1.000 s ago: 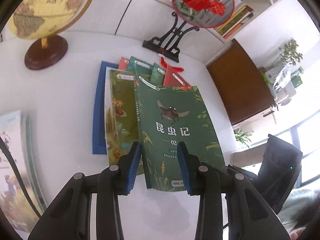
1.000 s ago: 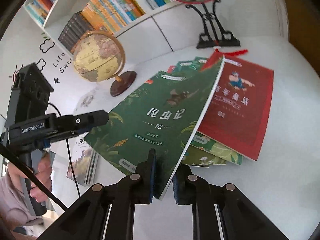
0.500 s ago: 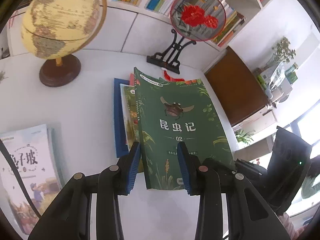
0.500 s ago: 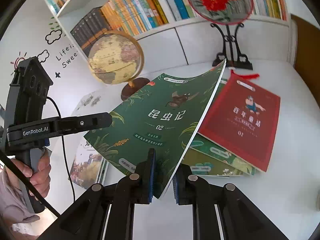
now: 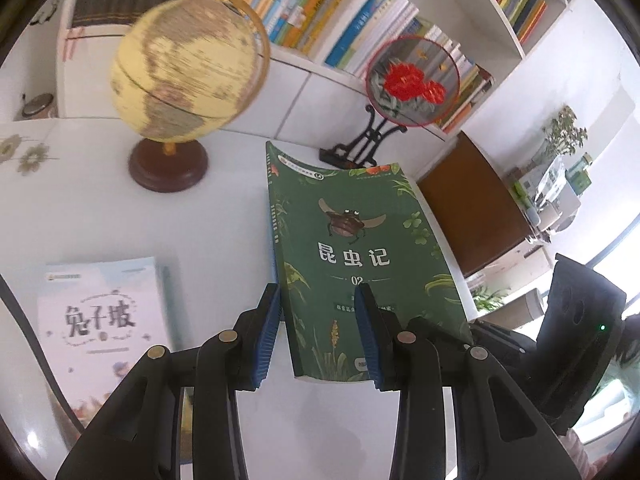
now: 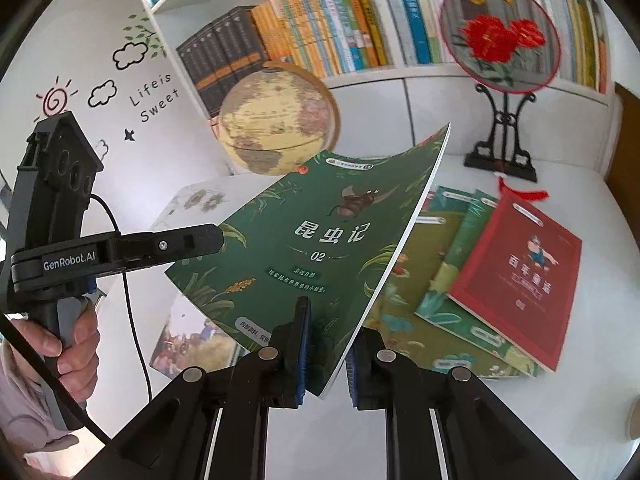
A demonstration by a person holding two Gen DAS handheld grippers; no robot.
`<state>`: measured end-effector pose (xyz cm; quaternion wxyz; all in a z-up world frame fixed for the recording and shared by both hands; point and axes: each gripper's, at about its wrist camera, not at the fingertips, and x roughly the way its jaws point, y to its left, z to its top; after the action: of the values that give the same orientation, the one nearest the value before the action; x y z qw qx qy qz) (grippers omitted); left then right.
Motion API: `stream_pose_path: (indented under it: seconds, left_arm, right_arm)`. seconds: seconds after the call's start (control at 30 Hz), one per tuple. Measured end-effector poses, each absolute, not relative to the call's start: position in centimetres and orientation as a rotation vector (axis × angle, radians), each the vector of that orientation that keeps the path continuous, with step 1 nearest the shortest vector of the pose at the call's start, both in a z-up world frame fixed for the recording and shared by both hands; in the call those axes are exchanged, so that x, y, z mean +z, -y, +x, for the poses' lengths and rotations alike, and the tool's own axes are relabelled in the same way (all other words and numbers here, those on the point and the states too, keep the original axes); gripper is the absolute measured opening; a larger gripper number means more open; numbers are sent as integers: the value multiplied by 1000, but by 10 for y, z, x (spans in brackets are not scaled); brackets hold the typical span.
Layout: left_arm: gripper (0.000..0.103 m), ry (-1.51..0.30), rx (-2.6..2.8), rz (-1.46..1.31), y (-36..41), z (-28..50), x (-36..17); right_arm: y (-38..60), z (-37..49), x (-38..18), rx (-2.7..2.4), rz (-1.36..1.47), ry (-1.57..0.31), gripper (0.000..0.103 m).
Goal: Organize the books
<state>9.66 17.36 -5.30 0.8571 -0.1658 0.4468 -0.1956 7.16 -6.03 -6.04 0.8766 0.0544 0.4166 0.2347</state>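
Note:
A green book with a beetle on its cover (image 6: 320,240) hangs in the air, tilted, above the white table (image 6: 580,380). My right gripper (image 6: 330,322) is shut on its lower edge, one blue pad on each face. In the left wrist view the same green book (image 5: 352,240) fills the middle. My left gripper (image 5: 316,294) stands open in front of the cover near the spine; I cannot tell if it touches. A red book (image 6: 520,272) tops a fanned pile of green books (image 6: 452,304) on the table to the right.
A globe (image 5: 184,72) and a round flower fan on a black stand (image 5: 412,80) stand at the back of the table, under full bookshelves (image 6: 320,28). A pale book (image 5: 100,320) lies at the left. A brown cabinet (image 5: 472,216) adjoins the table's right end.
The green book has risen off the pile with my right gripper shut on it. Both grippers moved up and back together. The shelves now show higher in both views.

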Motion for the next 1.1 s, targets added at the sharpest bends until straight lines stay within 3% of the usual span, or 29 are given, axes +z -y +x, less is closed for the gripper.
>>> stream_pose_path:
  seconds: [0.73,1.1]
  left_arm:
    - [33,-861,-215,-440,-295,38,-45]
    - [33,-887,-117,-535,-338,13,-76]
  right_arm:
    - [-67,62,-56,684,7,-875,15]
    - [-120,56,-79,764,-34,-955,15]
